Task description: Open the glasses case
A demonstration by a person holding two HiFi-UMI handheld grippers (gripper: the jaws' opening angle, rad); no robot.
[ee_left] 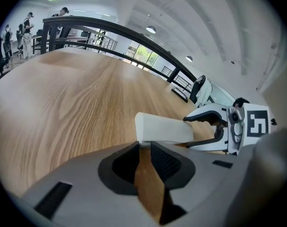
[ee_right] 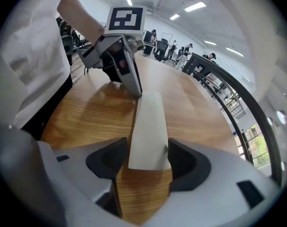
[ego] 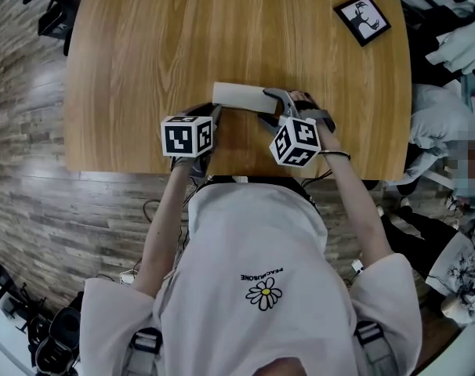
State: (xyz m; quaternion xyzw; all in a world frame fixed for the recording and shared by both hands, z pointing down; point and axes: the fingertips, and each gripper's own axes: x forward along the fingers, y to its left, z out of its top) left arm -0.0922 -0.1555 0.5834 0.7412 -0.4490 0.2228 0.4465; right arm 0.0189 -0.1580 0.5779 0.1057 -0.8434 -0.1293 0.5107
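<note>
A white glasses case (ego: 241, 96) lies shut on the wooden table (ego: 143, 53), close to its near edge. My right gripper (ego: 269, 108) has the case's right end (ee_right: 148, 126) filling the space between its jaws, both pads against its sides. My left gripper (ego: 215, 114) is at the case's left end. In the left gripper view its jaws (ee_left: 144, 144) stand close together with the case's near corner (ee_left: 165, 129) right at their tips. Whether the pads pinch that corner does not show.
A black-framed picture (ego: 363, 19) lies at the table's far right corner. The table's near edge runs just below both grippers, against my body. Chairs and a seated person (ego: 457, 163) are to the right of the table.
</note>
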